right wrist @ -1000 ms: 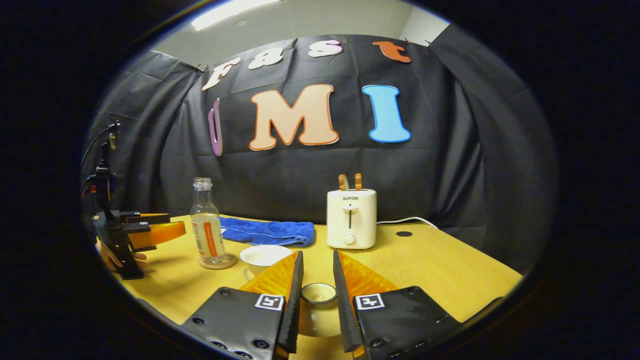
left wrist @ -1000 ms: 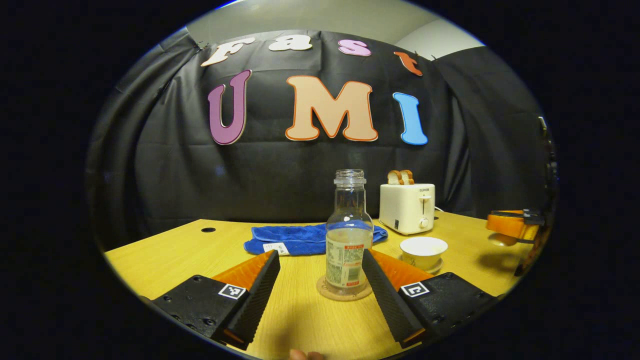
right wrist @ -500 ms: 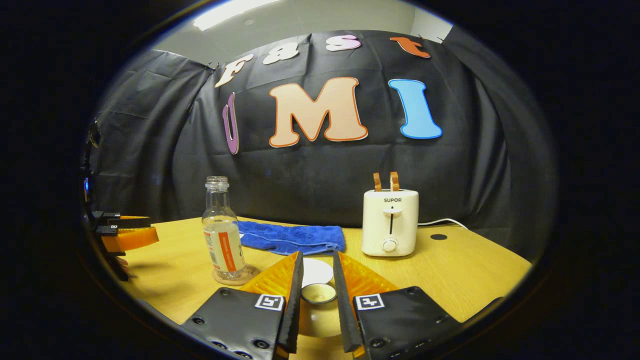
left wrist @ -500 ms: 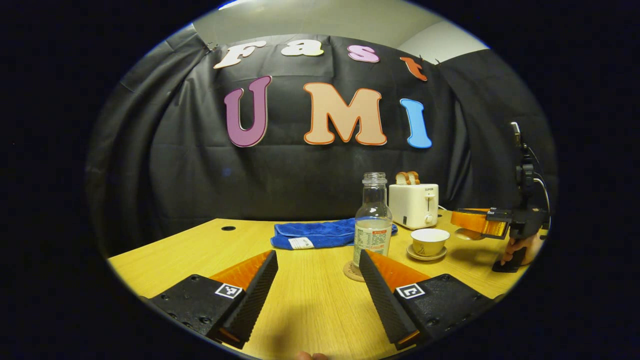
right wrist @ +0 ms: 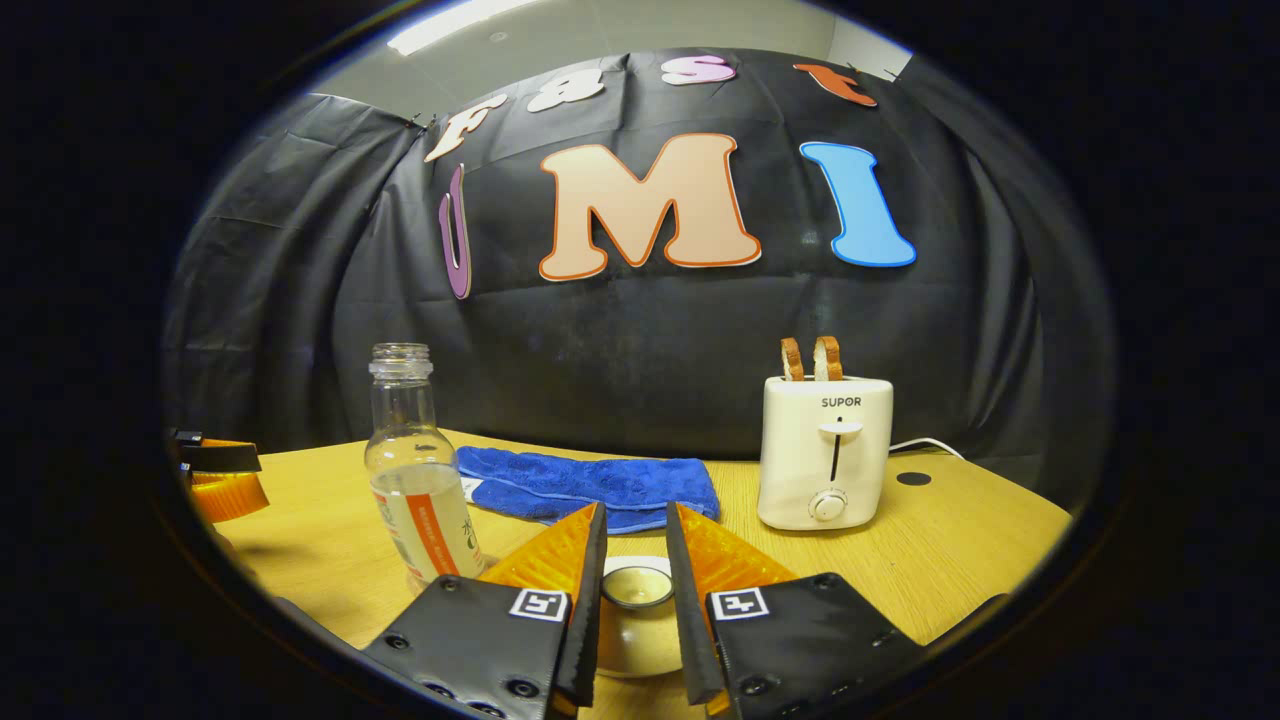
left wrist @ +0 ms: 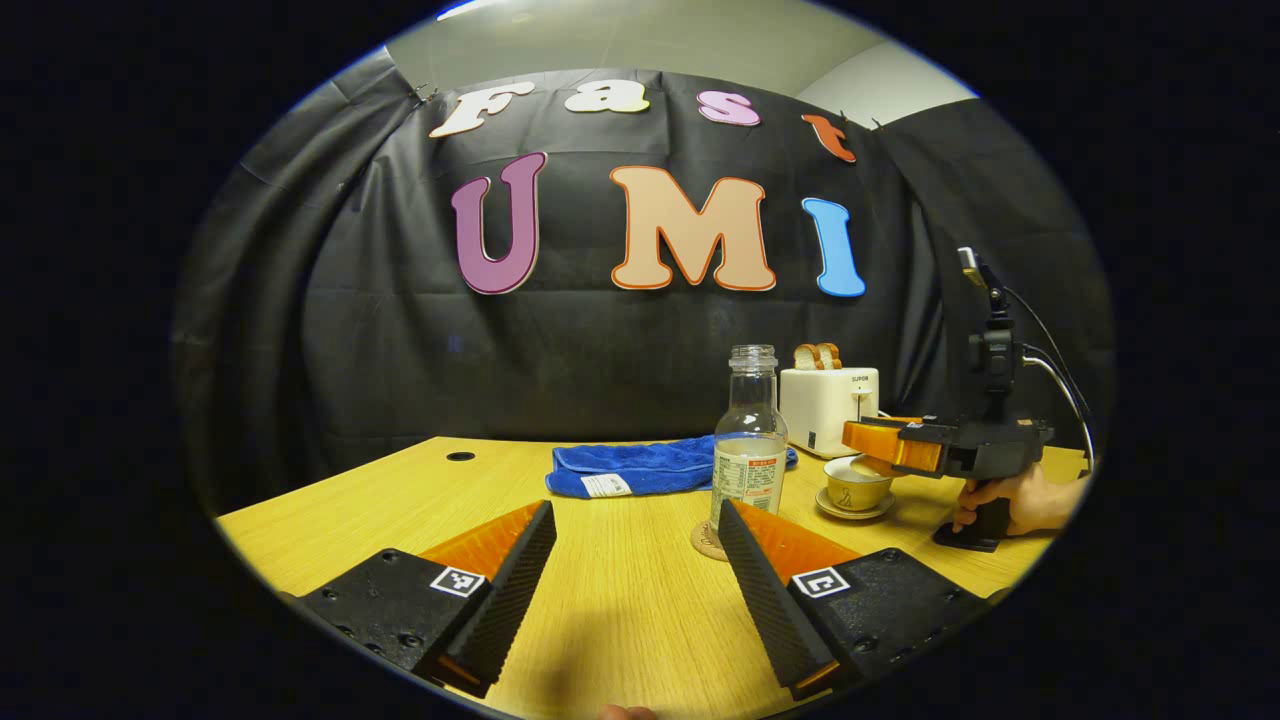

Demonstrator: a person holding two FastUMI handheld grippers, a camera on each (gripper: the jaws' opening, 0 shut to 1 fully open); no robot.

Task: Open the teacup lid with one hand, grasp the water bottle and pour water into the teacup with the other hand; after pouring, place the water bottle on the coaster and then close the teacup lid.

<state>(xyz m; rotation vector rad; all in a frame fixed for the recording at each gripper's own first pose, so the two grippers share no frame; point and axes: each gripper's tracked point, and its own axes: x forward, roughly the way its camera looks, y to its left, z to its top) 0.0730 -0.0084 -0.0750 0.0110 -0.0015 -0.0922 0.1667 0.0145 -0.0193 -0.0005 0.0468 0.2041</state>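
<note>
Carrying the lid point(right wrist: 636, 588) clamped in my right gripper point(right wrist: 632, 610) back over the teacup point(left wrist: 858, 490); bottle point(left wrist: 750, 445) released onto the coaster point(left wrist: 707, 541), left gripper point(left wrist: 635, 575) apart.

The toaster point(right wrist: 826, 455), right of centre in the right gripper view, carries the one readable brand, "SUPOR", printed across its front above the lever. The water bottle point(right wrist: 418, 490) at lower left bears a printed label, and the blue towel point(left wrist: 640, 467) a white tag; both are too small to make out.
</note>
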